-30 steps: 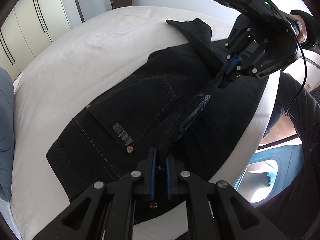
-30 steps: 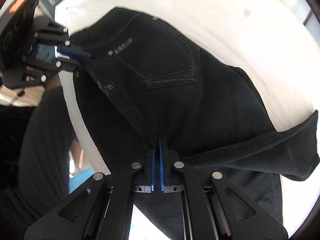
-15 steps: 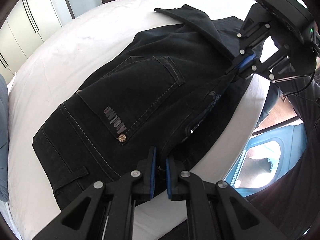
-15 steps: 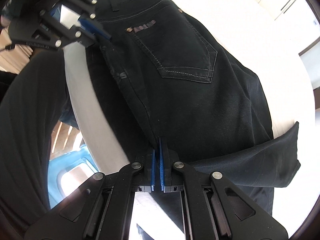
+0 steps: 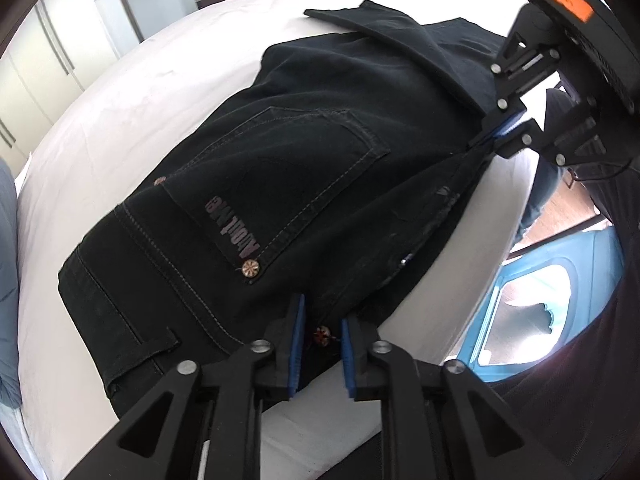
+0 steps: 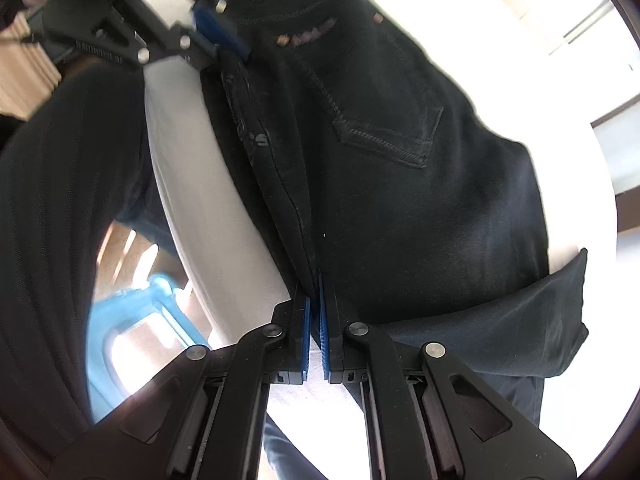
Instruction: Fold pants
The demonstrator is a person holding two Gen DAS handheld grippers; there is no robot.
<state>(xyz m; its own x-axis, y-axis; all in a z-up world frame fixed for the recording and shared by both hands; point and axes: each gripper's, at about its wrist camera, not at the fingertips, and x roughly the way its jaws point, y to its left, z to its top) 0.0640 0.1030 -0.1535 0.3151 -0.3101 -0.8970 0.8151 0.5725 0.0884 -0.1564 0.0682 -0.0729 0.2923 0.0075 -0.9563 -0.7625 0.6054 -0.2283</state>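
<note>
Left wrist view: black pants (image 5: 320,184) spread across the white bed (image 5: 100,128), waistband end toward 7 o'clock, back pocket (image 5: 288,184) facing up, one leg folded over at 1 o'clock. Left gripper (image 5: 320,340) at 6 o'clock, fingers (image 5: 296,340) just opened, now apart, with the near fold of denim and a rivet lying loose between them, not pressed. Right gripper (image 5: 496,132) at 2 o'clock, pinched shut on the same folded edge. Right wrist view: right gripper (image 6: 315,320) at 6 o'clock, blue fingers (image 6: 306,332) clamped together on the seam of the pants (image 6: 400,168); left gripper (image 6: 208,36) at 11 o'clock beside the waistband, blurred. Folded edge lying close to the near side of the bed (image 6: 208,208), with a blue object on the floor beyond at 8 o'clock. Likely risks: with only one end held, a sideways tug could skew the fold; a released waistband so near the mattress edge could slide off; withdrawing the opened fingers could snag the rivet and drag the layers apart.
</note>
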